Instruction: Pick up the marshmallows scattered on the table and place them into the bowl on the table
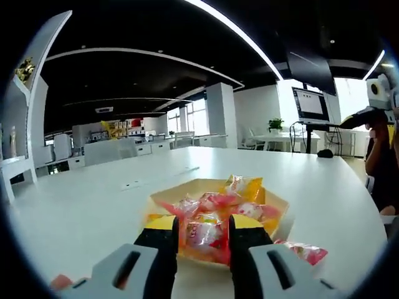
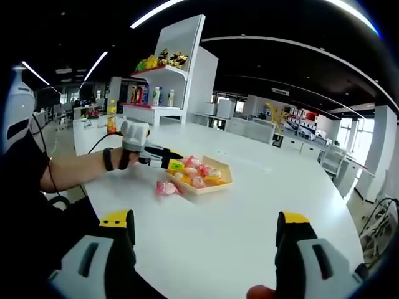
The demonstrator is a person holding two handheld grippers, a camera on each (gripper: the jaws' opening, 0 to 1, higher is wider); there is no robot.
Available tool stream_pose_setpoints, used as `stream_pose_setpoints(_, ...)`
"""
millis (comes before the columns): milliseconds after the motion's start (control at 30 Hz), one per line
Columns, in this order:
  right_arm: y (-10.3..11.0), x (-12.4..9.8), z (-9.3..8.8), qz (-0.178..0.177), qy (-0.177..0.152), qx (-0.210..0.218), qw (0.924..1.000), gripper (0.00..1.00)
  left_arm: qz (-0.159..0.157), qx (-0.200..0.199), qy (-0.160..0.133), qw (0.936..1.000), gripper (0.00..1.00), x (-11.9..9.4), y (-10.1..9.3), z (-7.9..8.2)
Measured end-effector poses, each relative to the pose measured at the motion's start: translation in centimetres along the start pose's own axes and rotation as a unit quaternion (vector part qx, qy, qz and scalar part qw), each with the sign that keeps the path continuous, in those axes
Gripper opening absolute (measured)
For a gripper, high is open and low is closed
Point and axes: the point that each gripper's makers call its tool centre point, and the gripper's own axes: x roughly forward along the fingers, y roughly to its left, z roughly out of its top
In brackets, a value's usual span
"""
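The tabletop [image 2: 249, 205] lies bare across the right gripper view's centre and right. At left, the left hand-held gripper [image 2: 169, 163] blocks the bowl [image 2: 219, 181].

A wide white table [image 2: 262, 205] carries a shallow yellowish bowl [image 2: 219, 182] of wrapped marshmallows [image 2: 194, 173], set toward one edge. One pink-wrapped marshmallow [image 2: 167, 187] lies loose on the table just beside the bowl.

— What do the tools look like?
— The left gripper [image 1: 201, 252] has black jaws with yellow tips on pale grey bodies, each with a slotted opening. The right gripper [image 2: 206, 240] is built the same: black jaws, yellow caps, grey housings.
— And the person?
— A dark short sleeve [image 2: 19, 171], a black wristband [image 2: 109, 159], and a thin black cable [image 2: 100, 144].
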Motion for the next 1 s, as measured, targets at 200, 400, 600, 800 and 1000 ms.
stream_pose_setpoints(200, 0.1, 0.0, 0.0, 0.001, -0.001, -0.001, 1.0000, 0.91, -0.003, -0.006, -0.001, 1.0000, 0.40, 0.0, -0.3, 0.0)
stream_pose_setpoints(400, 0.0, 0.0, -0.1, 0.000, 0.000, 0.000, 1.0000, 0.91, -0.009, -0.011, -0.008, 0.9999, 0.53, 0.2, -0.7, 0.2)
stream_pose_setpoints(600, -0.2, -0.1, -0.1, -0.002, 0.000, 0.002, 1.0000, 0.91, -0.015, 0.004, -0.051, 0.9986, 0.74, -0.2, -1.3, 2.0)
stream_pose_setpoints(800, -0.2, -0.1, -0.2, -0.002, 0.001, 0.001, 1.0000, 0.91, -0.024, 0.002, -0.074, 0.9970, 0.89, -0.9, -1.9, 3.3)
stream_pose_setpoints(1000, -0.1, 0.0, -0.1, -0.001, 0.001, 0.000, 1.0000, 0.91, -0.031, 0.000, -0.079, 0.9964, 0.95, -1.7, -2.3, 3.8)
